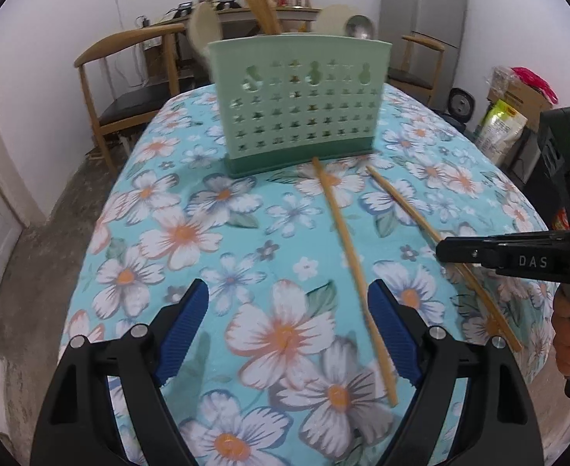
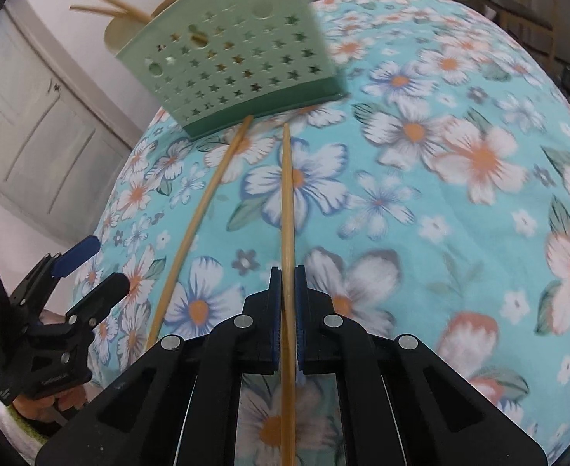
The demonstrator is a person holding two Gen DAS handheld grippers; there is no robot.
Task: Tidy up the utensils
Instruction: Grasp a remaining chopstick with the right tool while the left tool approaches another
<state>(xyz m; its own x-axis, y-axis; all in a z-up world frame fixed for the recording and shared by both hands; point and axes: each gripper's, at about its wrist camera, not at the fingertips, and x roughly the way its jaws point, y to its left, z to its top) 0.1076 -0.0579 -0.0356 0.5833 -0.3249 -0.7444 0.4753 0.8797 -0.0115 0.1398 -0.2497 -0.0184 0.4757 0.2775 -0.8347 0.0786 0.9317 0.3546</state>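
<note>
Bamboo chopsticks, two on the table: right tongs (image 2: 287,272) pinch one (image 2: 287,202), left tongs (image 1: 289,303) spread.

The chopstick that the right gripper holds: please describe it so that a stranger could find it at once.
Find the green holder standing on the flowered tablecloth. Two loose chopsticks lie in front of it, pointing toward its base. The wanted chopstick is the one clamped between the shut right gripper; the other chopstick lies free by the open left gripper.
</note>
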